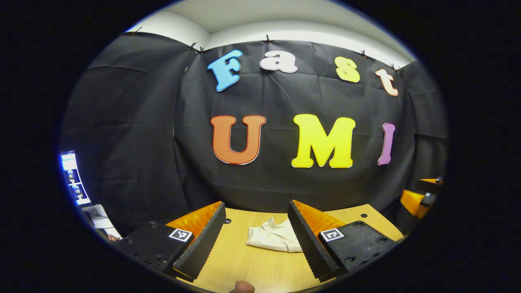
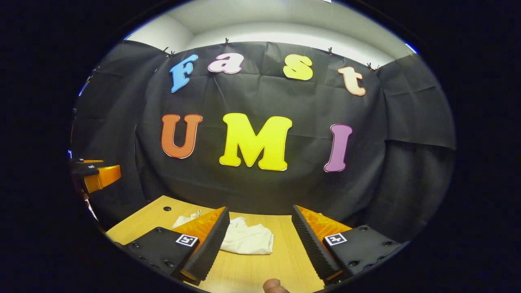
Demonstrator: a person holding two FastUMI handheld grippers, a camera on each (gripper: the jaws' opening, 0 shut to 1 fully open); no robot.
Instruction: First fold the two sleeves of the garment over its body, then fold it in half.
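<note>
While apart, garment [image 1: 273, 239] untouched.

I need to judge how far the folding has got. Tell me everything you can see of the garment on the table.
The garment is a pale cream piece of soft, thin-looking cloth, lying bunched in a compact, wrinkled heap rather than spread flat. No sleeve can be told apart from the body. It rests on the light wooden table, toward the far side near the black cloth wall. In the left gripper view it lies ahead, partly hidden behind one finger. Both grippers' jaws stand open, and neither appears to touch it.
</note>
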